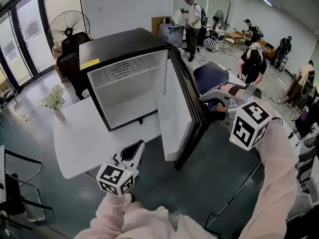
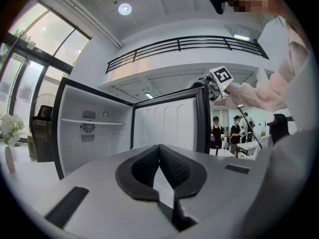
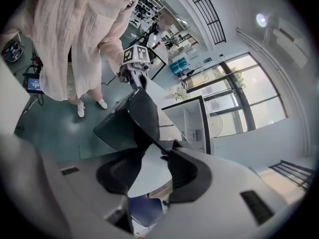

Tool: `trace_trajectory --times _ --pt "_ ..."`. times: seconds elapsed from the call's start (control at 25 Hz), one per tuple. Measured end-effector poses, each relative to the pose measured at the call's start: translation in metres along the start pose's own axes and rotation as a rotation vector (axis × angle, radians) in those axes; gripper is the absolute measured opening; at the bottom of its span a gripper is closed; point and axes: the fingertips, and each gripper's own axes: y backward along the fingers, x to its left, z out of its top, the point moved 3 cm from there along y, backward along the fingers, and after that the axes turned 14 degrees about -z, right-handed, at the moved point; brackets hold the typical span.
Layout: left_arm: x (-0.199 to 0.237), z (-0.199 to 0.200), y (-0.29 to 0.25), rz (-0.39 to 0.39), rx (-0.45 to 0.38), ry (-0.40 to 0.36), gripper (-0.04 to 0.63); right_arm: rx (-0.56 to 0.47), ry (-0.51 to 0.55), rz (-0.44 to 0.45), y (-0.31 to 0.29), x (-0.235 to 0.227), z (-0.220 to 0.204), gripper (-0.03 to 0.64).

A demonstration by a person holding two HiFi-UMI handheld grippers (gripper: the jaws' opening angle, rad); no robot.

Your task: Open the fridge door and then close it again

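Left gripper: hangs low over the near edge of the white table, marker cube toward the camera, jaws pressed together with nothing between them. Points at the open fridge in its own view.

Far left of the tabletop: holds a small vase of pale flowers, well apart from the fridge. Beyond it, on the floor by the glass doors: a round fan and two black chairs, just beside the fridge's left wall.

Fridge: sits on the table, black outside and white inside, with a wire shelf near the top of the compartment.

Fridge door: hinged on the right side and swung wide open, standing roughly square to the cabinet front with its white lining turned left and its lower corner hanging past the table's edge.

Right gripper: reaches in from the right on a pale sleeve, cube up, jaws pinching the black rim of the door near its upper free corner. Shows the dark panel rising straight out from between the pads in its own view.

Behind the door: a blue chair. Farther right and back: several people standing or bending among desks.
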Motion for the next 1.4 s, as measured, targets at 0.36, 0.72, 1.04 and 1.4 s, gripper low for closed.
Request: trace_trajectory --times 0.36,0.72,1.04,1.4 --pt "-0.005 0.003 0.0 -0.002 -0.001 -0.006 0.012 0.021 0.026 0.028 0.012 0.005 -0.02 0.158" --pt "-0.005 -0.002 0.0 -0.007 0.007 -0.001 0.012 0.049 0.038 0.017 0.011 0.006 -0.023 0.158" --pt "-0.009 -0.004 0.007 0.002 0.002 0.014 0.012 0.067 0.041 0.013 0.017 0.006 -0.019 0.156" --pt "-0.004 -0.004 0.016 0.011 -0.003 0.022 0.012 0.076 0.029 0.004 0.009 0.001 -0.004 0.156"
